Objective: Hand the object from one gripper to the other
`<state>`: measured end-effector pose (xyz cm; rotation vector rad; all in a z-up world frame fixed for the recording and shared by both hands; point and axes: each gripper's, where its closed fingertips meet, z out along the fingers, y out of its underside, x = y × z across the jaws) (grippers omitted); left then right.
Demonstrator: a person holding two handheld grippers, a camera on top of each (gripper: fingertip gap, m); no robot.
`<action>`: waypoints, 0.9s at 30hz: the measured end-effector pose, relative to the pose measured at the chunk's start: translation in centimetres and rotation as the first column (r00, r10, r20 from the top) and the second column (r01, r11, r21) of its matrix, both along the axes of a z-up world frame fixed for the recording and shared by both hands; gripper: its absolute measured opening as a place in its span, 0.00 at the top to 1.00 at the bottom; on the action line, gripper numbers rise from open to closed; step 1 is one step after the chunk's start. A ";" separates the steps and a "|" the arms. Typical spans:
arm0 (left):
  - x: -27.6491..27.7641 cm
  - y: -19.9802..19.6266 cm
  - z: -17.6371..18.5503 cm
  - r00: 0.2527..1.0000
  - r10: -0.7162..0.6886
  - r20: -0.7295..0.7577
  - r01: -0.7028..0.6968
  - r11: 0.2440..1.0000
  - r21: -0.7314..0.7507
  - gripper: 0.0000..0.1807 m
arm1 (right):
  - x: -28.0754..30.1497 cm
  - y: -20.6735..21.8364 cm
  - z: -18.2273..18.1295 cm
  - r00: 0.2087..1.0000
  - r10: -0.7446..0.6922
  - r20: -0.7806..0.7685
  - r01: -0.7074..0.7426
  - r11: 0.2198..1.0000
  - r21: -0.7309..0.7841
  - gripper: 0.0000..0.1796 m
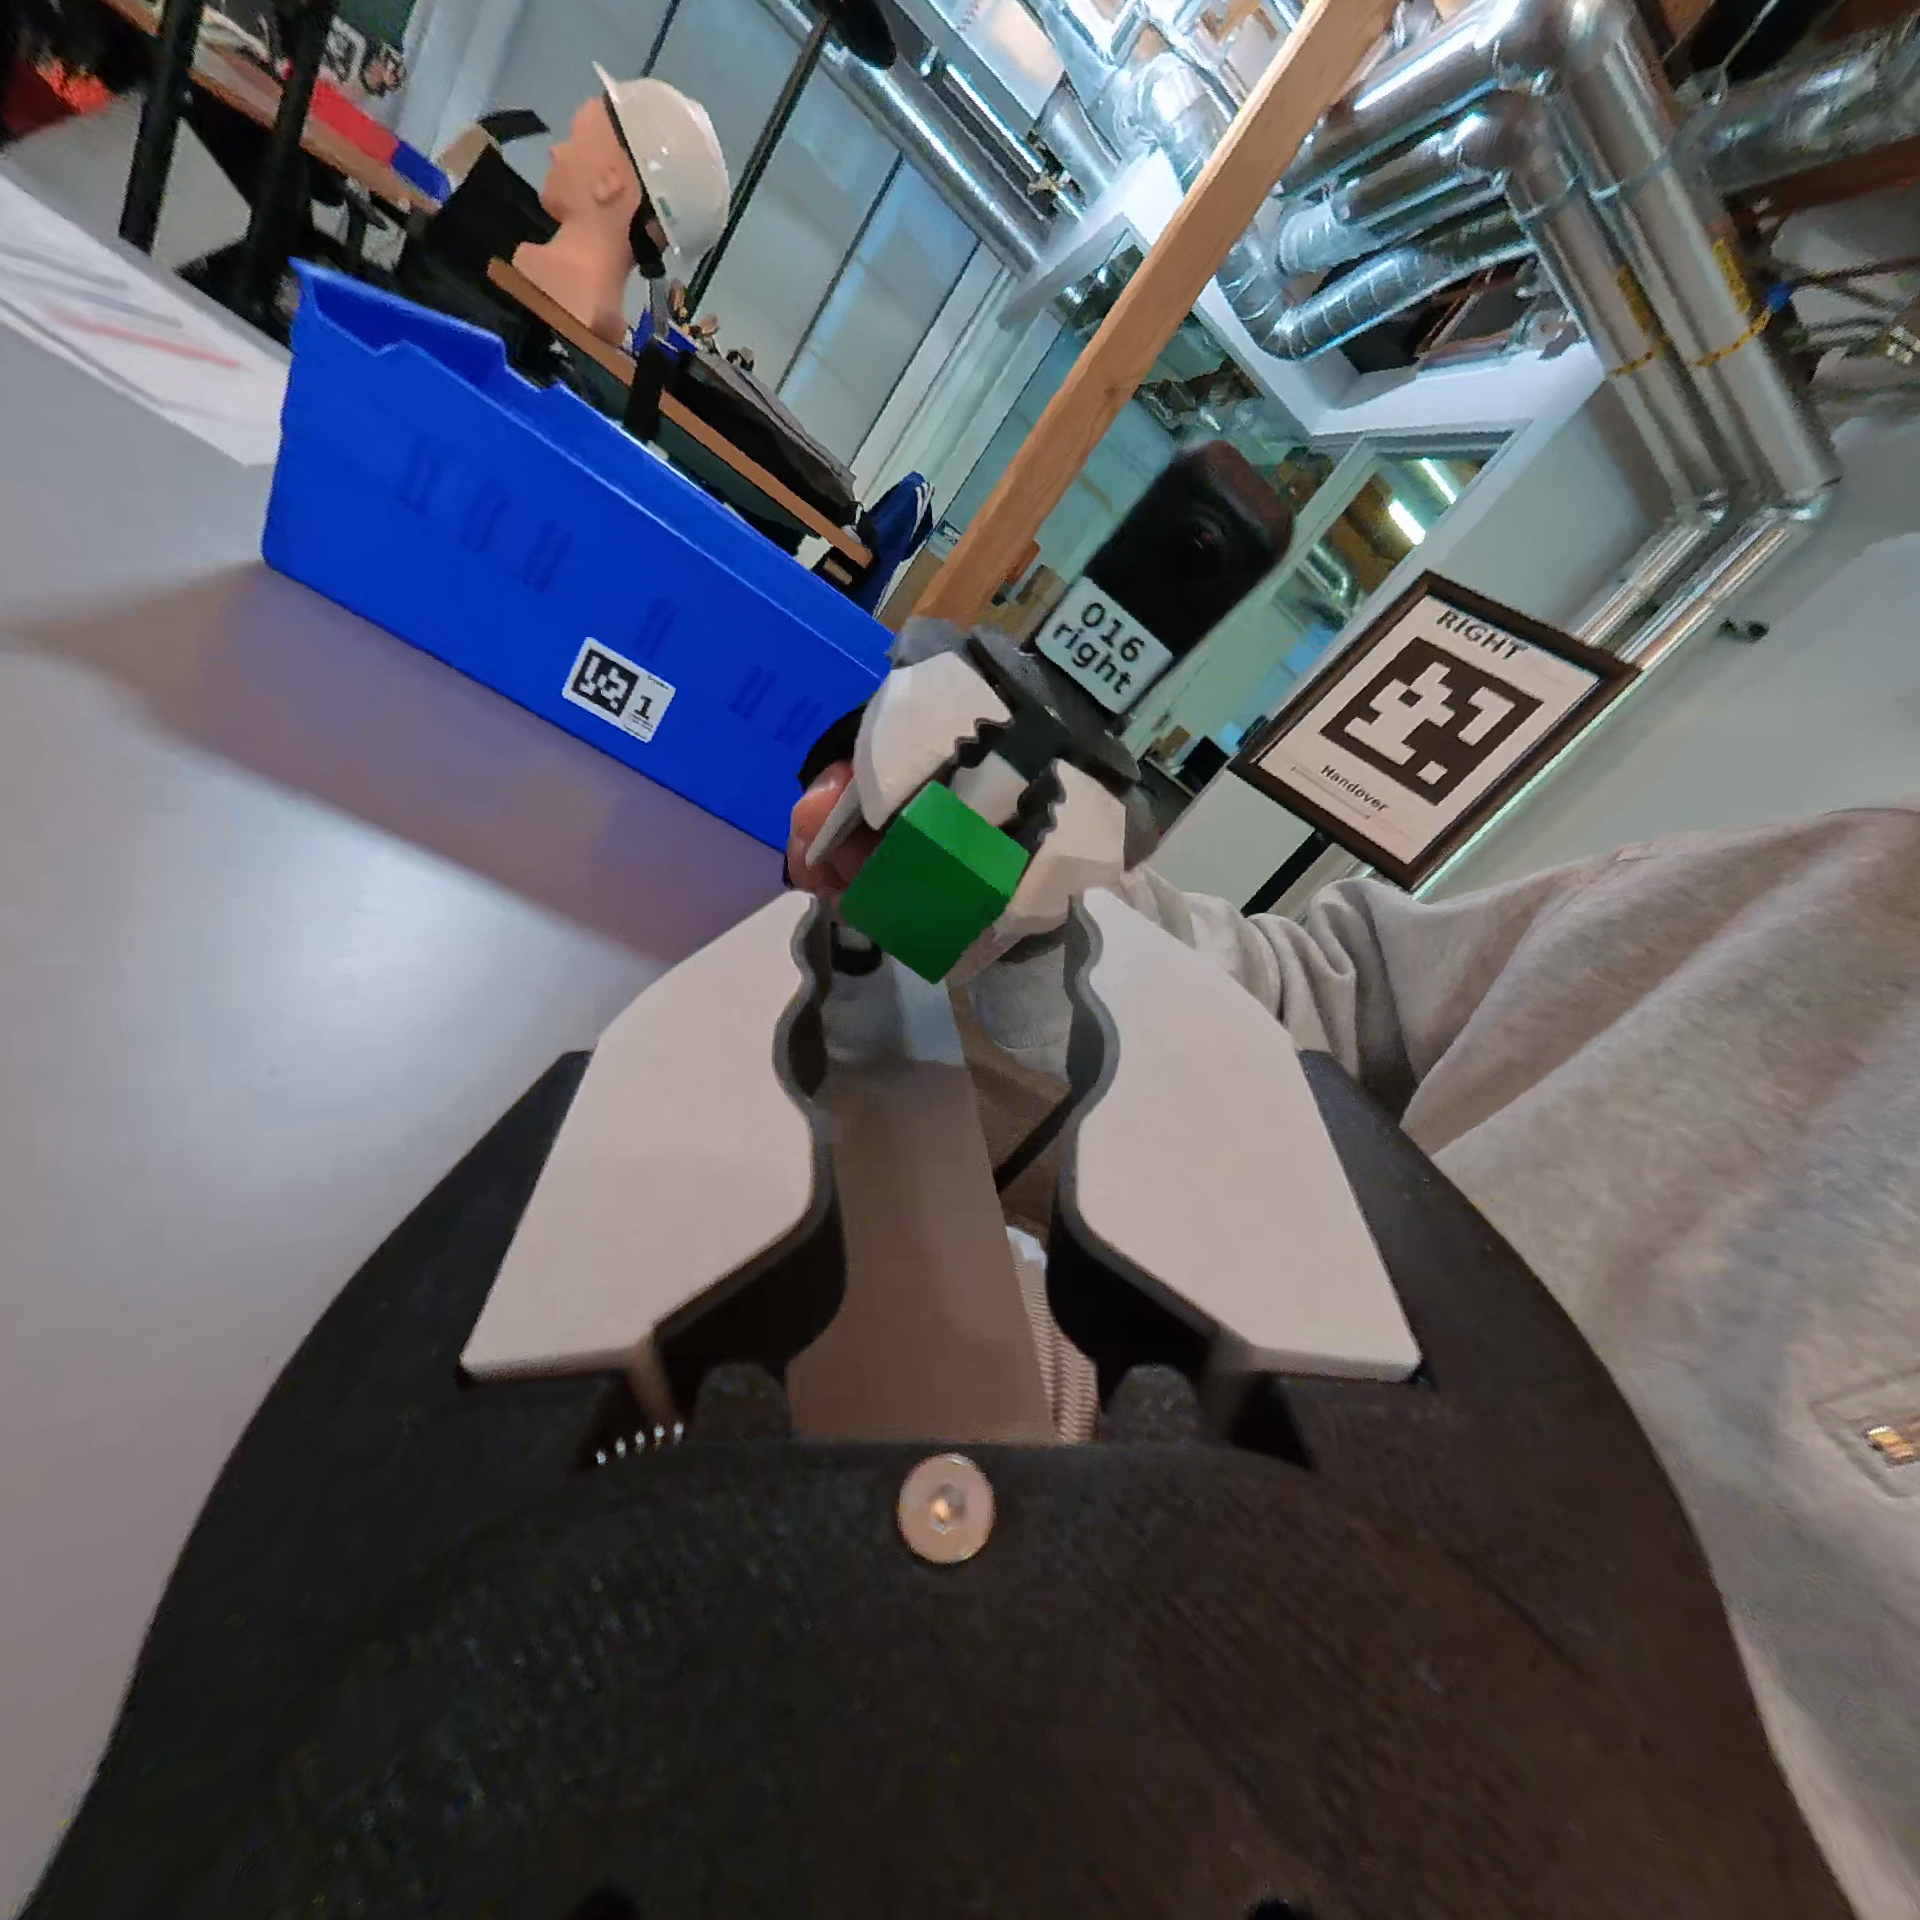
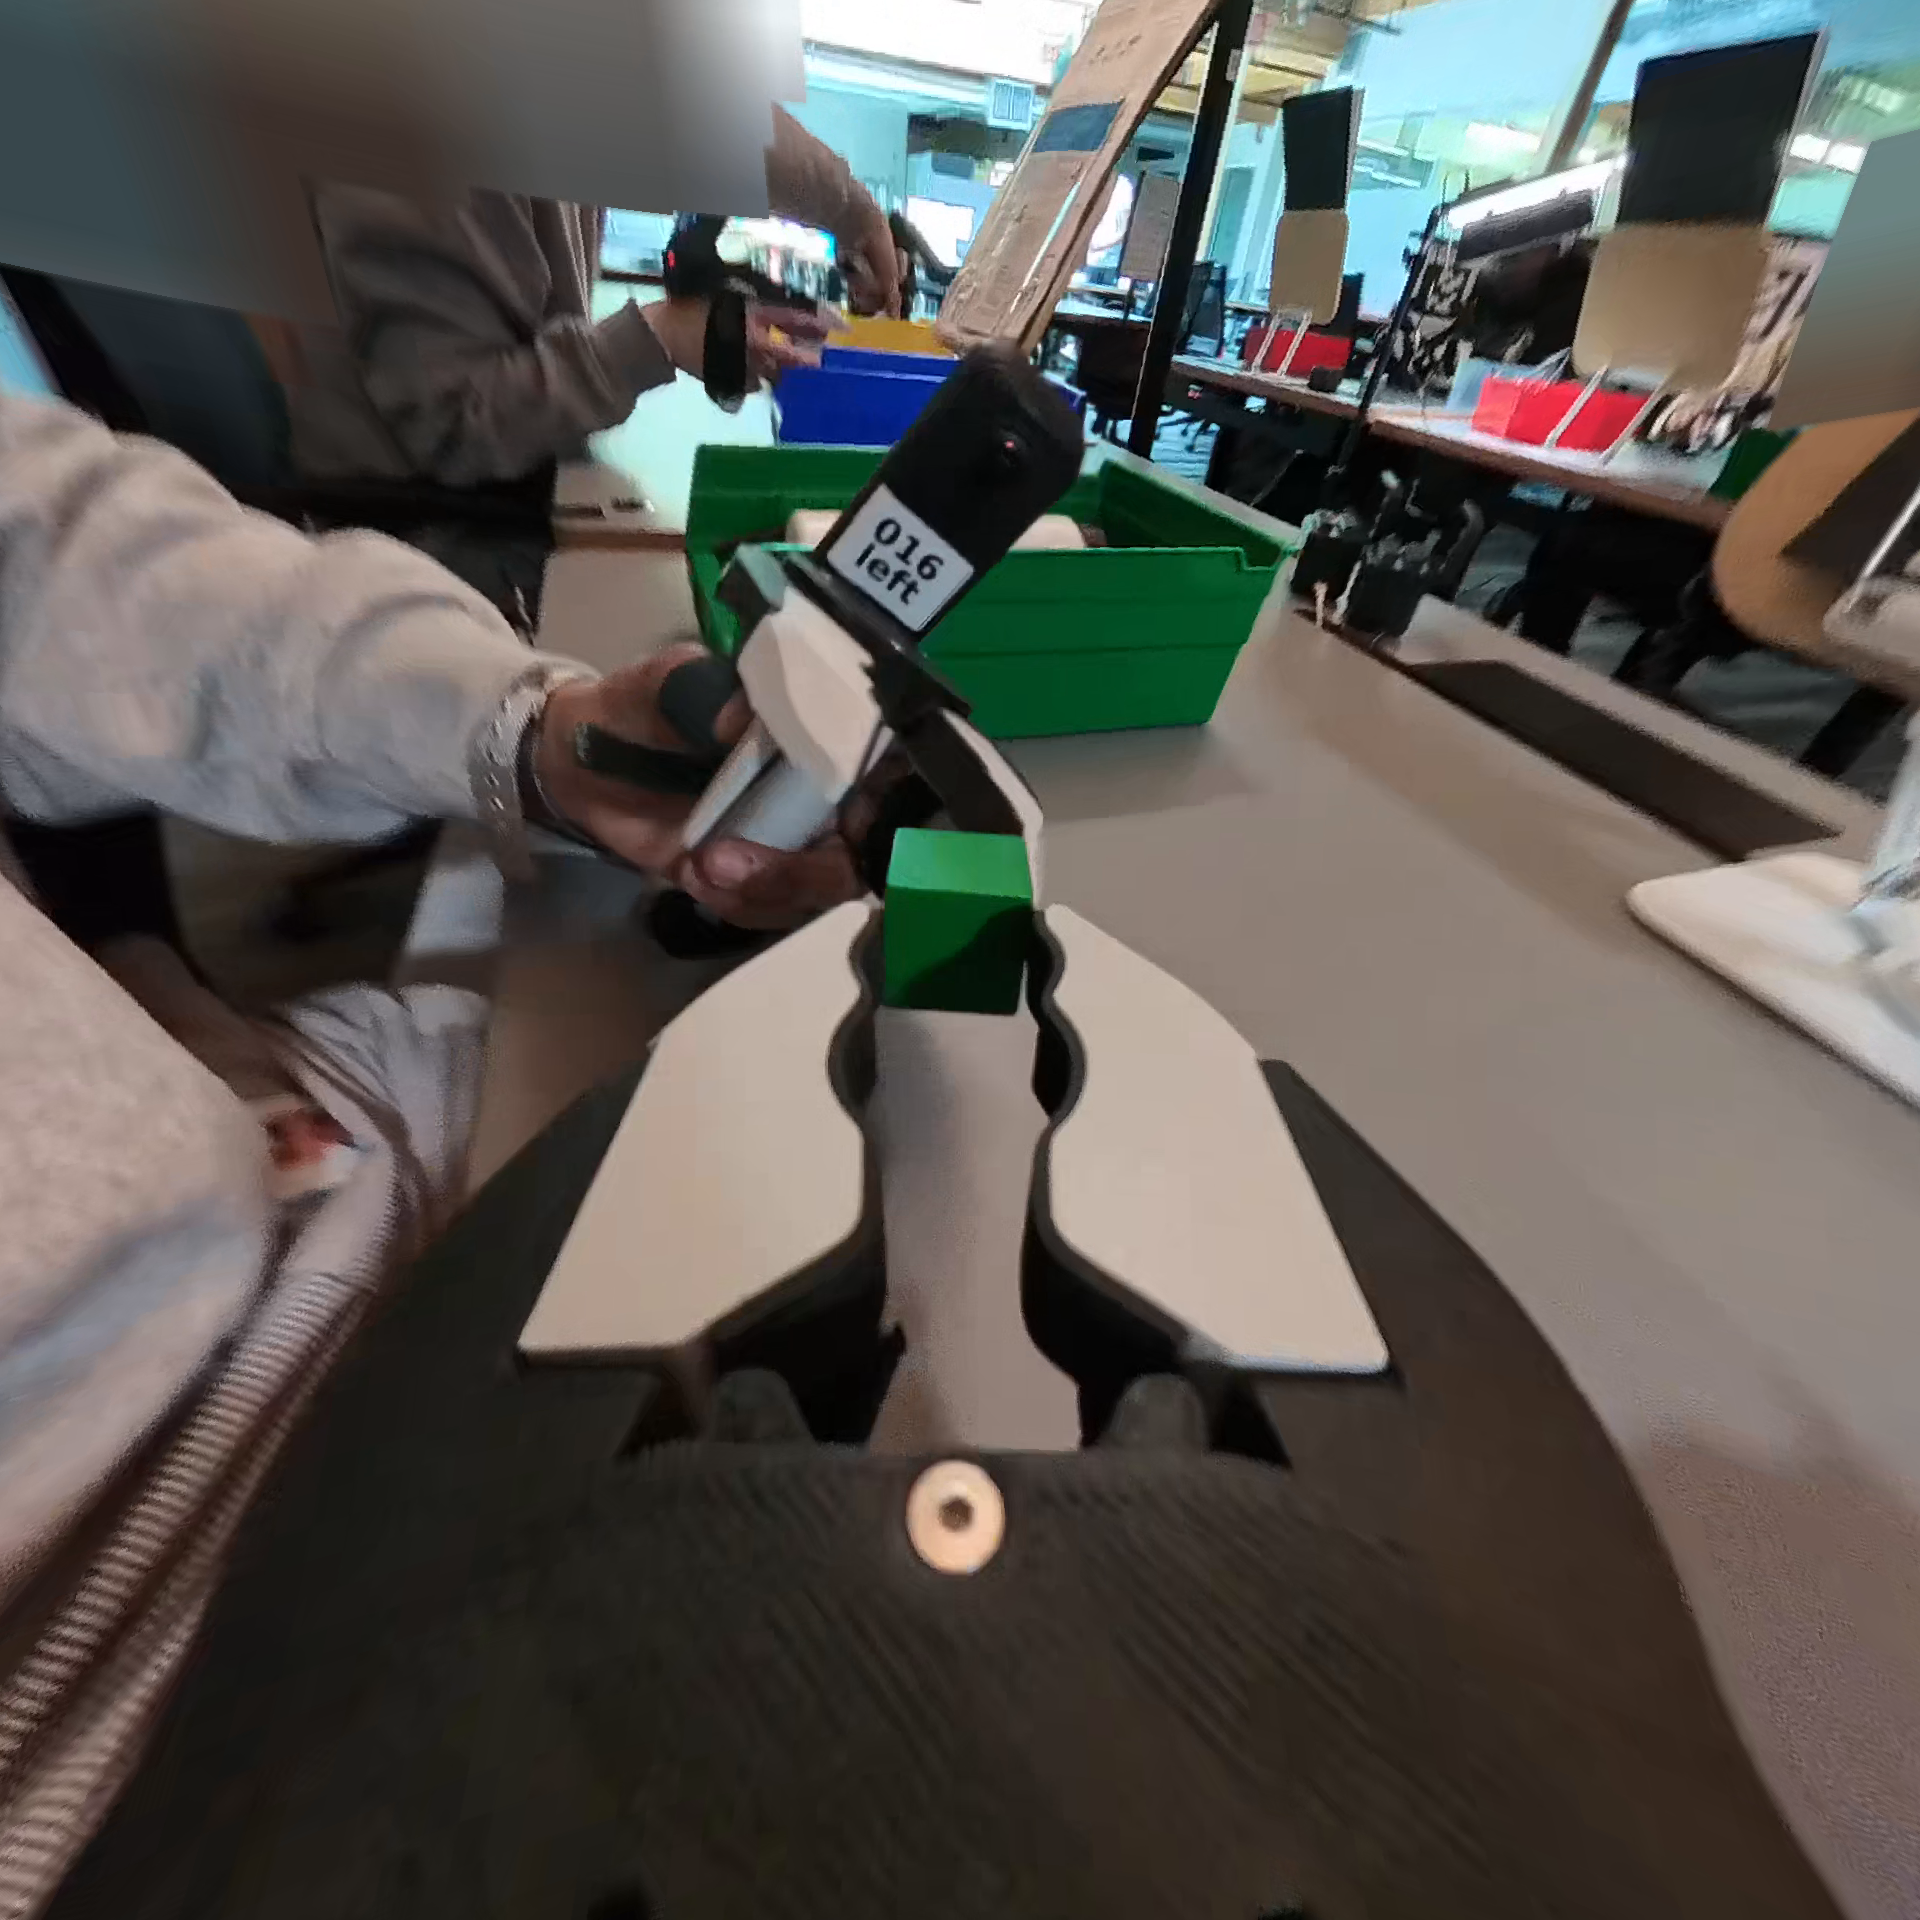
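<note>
A green cube (image 2: 956,925) is held above the grey table (image 2: 1455,1091) between the fingertips of my right gripper (image 2: 958,920), which is shut on it. In the left wrist view the cube (image 1: 935,883) sits in the right gripper (image 1: 935,878) just beyond the tips of my left gripper (image 1: 945,920). The left gripper is open, with a wide gap between its fingers and nothing in it. In the right wrist view the left gripper (image 2: 935,821) comes in from the upper left, with one finger (image 2: 997,779) close to the cube's top right corner.
A blue bin (image 1: 520,561) stands on the table to the left. A green bin (image 2: 1091,623) stands behind the grippers. A framed marker sign (image 1: 1434,717), a wooden post (image 1: 1143,301) and a white stand base (image 2: 1787,945) are nearby. Another person (image 2: 468,343) stands behind.
</note>
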<state>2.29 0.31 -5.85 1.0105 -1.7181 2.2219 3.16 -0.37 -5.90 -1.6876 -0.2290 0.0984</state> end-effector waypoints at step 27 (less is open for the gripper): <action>0.0 0.8 0.9 1.000 -0.015 -0.025 0.012 0.995 -0.096 0.85 | 0.2 0.2 1.4 0.996 0.009 -0.094 0.004 0.991 0.134 0.63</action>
